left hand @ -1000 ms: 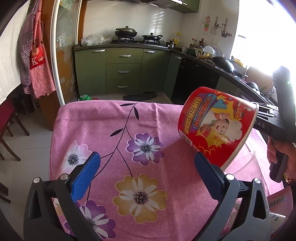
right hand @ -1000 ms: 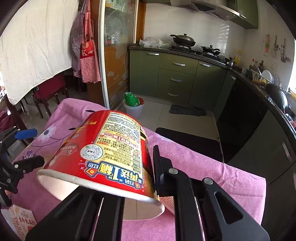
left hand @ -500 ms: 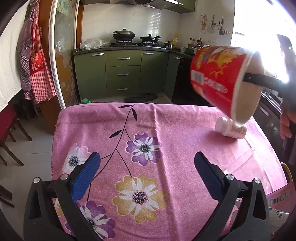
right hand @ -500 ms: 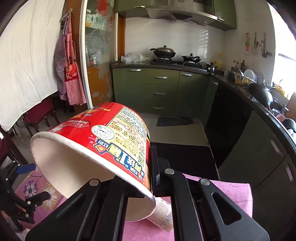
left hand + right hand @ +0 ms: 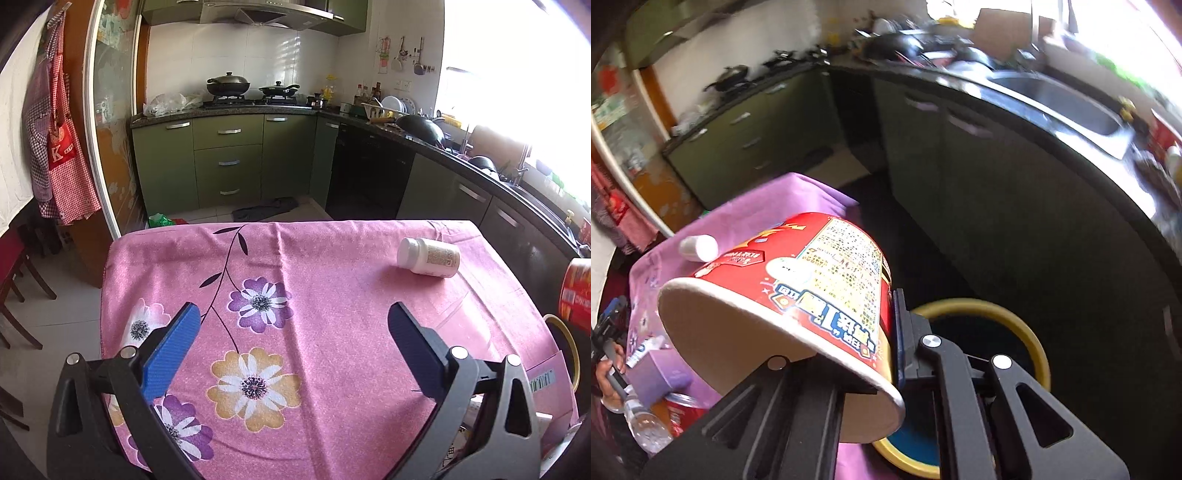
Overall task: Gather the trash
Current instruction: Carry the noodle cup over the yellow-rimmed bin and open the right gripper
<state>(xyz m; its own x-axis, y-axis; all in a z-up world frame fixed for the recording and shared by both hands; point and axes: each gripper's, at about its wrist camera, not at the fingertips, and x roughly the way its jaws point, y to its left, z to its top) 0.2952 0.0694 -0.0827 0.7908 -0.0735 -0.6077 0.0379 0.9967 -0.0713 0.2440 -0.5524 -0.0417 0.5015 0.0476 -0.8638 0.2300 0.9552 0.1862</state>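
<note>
Left wrist view: left gripper [image 5: 293, 328] jaws wide apart, nothing between them, over pink flowered tablecloth [image 5: 332, 295]. White pill bottle [image 5: 428, 256] lies on its side near far right corner. Red noodle cup [image 5: 576, 291] just visible at right edge.

Right wrist view: right gripper [image 5: 886, 354] clamped on noodle cup [image 5: 798, 291] rim, cup tilted, beside table, above yellow-rimmed bin [image 5: 1008, 321]. Pill bottle [image 5: 699, 248] on cloth behind.

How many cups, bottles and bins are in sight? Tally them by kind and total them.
Cups: 1, the noodle cup held in the right gripper
Bottles: 2, a white bottle and a clear bottle
Bins: 1, the yellow-rimmed bin
Total: 4
A red thing at lower left is too hidden to name.
</note>
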